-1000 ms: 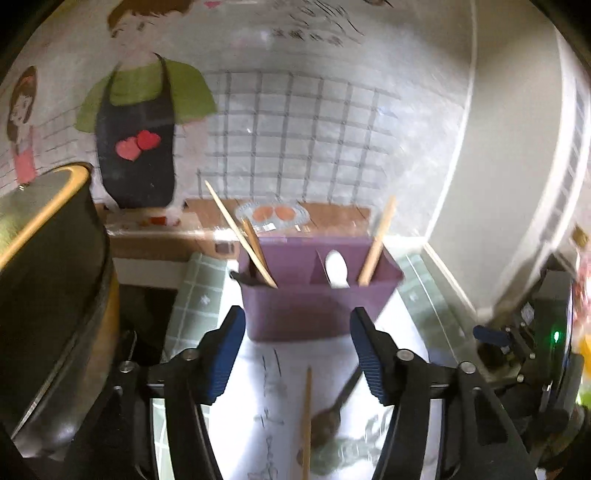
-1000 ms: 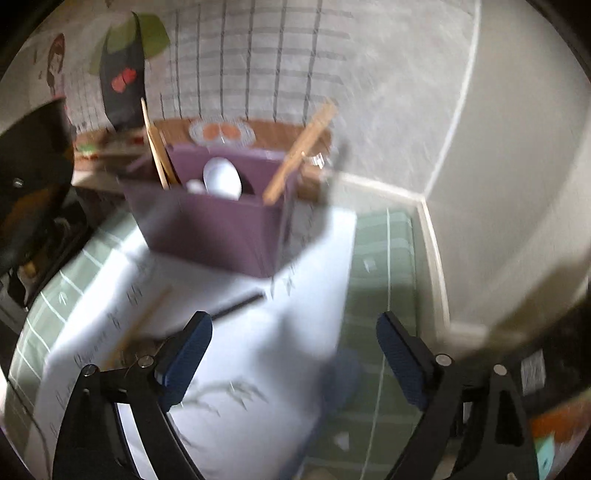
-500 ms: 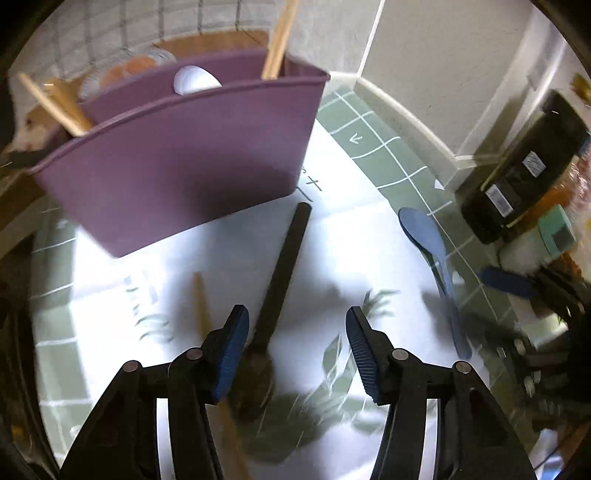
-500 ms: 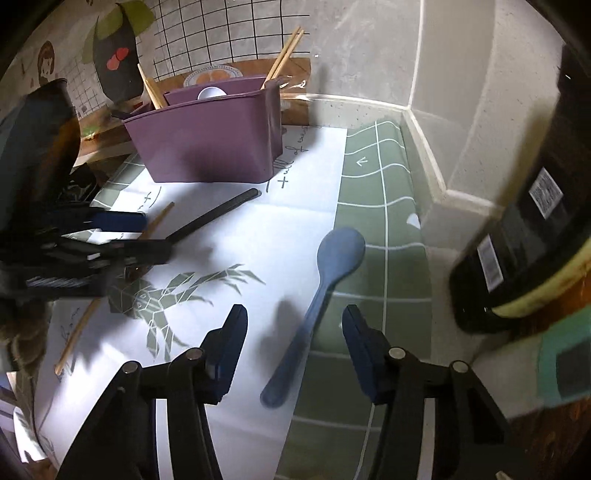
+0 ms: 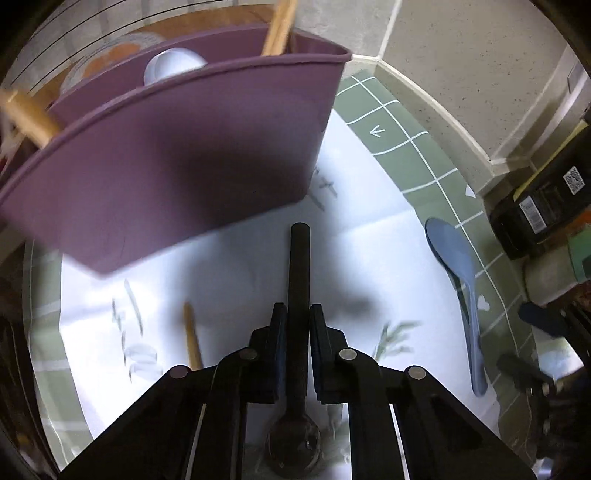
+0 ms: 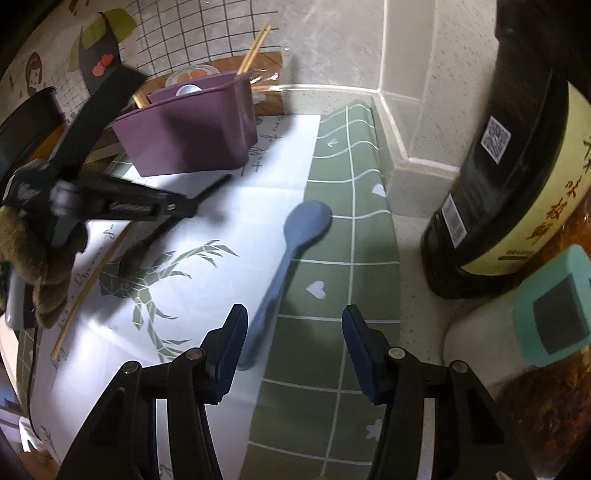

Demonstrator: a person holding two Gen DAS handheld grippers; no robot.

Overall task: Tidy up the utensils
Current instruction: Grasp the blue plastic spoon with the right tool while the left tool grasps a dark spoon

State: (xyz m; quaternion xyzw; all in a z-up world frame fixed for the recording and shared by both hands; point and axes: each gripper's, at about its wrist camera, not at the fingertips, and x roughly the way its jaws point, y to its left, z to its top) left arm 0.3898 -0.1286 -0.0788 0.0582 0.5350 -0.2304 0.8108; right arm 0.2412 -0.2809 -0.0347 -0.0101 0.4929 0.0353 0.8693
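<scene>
My left gripper (image 5: 297,314) is shut on the handle of a black spoon (image 5: 299,266) whose bowl lies under the gripper body; the handle points at the purple utensil holder (image 5: 177,158). The holder has wooden chopsticks (image 5: 279,26) and a white spoon (image 5: 171,66) in it. A loose wooden chopstick (image 5: 192,338) lies left of the gripper. A blue spoon (image 6: 291,254) lies on the mat edge; my right gripper (image 6: 291,336) is open with the spoon's handle end by its left finger. The left gripper also shows in the right wrist view (image 6: 184,206).
A white printed sheet (image 6: 207,280) lies over a green checked mat (image 6: 351,258). A dark bottle with a label (image 6: 517,177) and a teal device (image 6: 557,310) stand at the right. A dark pot (image 6: 29,114) is at the far left. The wall corner is behind.
My left gripper has come down and closed on the black spoon's handle. My right gripper has moved closer to the blue spoon and stays open.
</scene>
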